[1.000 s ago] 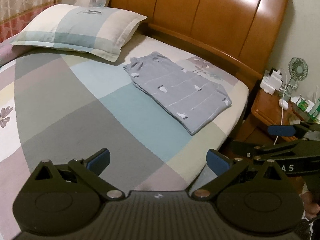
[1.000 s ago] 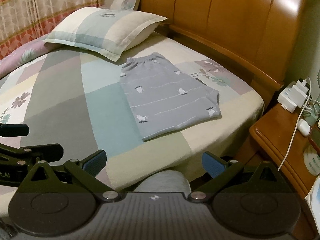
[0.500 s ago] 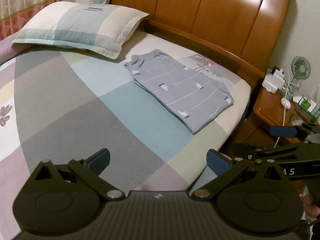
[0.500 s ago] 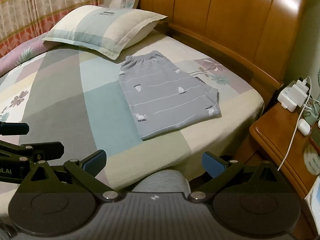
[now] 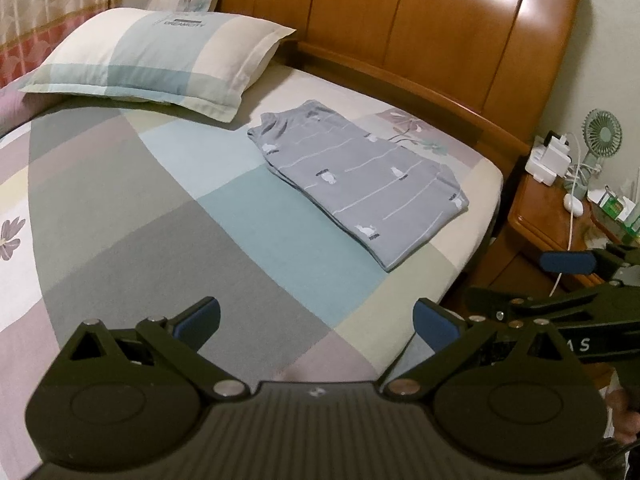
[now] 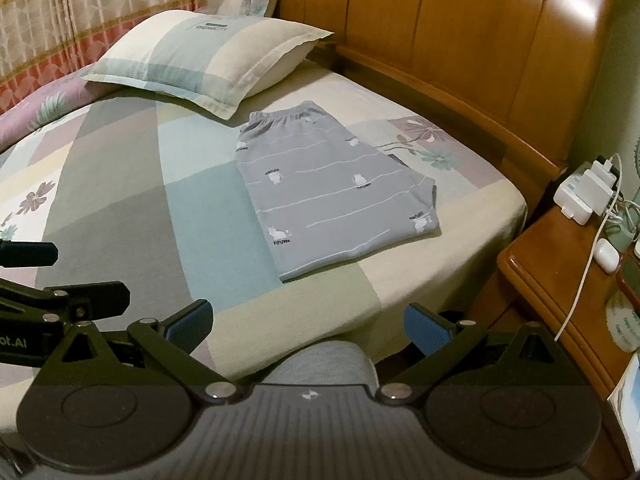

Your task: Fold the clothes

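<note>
A grey garment [image 5: 360,184] with white stripes and small cat prints lies folded flat on the patchwork bedsheet [image 5: 160,216], near the bed's right edge; it also shows in the right wrist view [image 6: 332,196]. My left gripper [image 5: 316,322] hovers open over the near part of the bed, well short of the garment, nothing between its blue pads. My right gripper [image 6: 306,322] is open too, held off the bed's near edge above a grey-clad knee [image 6: 324,364]. Each gripper appears at the side of the other's view.
A checked pillow [image 5: 156,56] lies at the head of the bed against the wooden headboard [image 5: 420,28]. To the right stands a wooden nightstand [image 6: 568,276] with chargers, cables, a small fan [image 5: 602,136] and boxes. Curtains [image 6: 60,20] hang at far left.
Both views have shifted slightly, as the grippers drift a little back and up from the bed. The garment has not moved and both grippers stay open.
</note>
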Demonstrator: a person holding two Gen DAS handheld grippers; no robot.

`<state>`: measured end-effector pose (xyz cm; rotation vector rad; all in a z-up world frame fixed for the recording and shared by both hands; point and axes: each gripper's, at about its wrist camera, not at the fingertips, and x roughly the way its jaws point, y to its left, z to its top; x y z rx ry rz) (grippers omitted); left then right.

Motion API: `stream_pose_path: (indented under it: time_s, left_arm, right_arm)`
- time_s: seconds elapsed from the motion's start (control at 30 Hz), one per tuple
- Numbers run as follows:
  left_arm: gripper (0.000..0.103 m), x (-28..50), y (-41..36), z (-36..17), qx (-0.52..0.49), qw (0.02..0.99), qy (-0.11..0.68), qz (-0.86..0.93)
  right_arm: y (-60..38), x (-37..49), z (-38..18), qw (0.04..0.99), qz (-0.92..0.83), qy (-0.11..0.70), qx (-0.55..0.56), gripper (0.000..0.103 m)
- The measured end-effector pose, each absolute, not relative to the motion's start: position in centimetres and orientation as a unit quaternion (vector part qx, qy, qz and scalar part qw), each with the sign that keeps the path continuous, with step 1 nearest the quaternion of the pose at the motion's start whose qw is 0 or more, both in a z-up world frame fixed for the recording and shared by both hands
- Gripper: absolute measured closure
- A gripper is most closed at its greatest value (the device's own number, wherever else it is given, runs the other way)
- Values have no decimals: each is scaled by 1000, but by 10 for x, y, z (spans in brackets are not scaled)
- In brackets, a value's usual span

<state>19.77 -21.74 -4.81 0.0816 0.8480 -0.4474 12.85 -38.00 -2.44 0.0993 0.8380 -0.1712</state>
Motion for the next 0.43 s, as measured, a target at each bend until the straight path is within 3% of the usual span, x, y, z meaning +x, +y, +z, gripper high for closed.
stream_pose_path:
  time_s: [0.43]
  left_arm:
    - [1,197,-218,-49,41,886,406,-218]
  right_arm:
    - [-381,128,-24,909,-83,406,48,0]
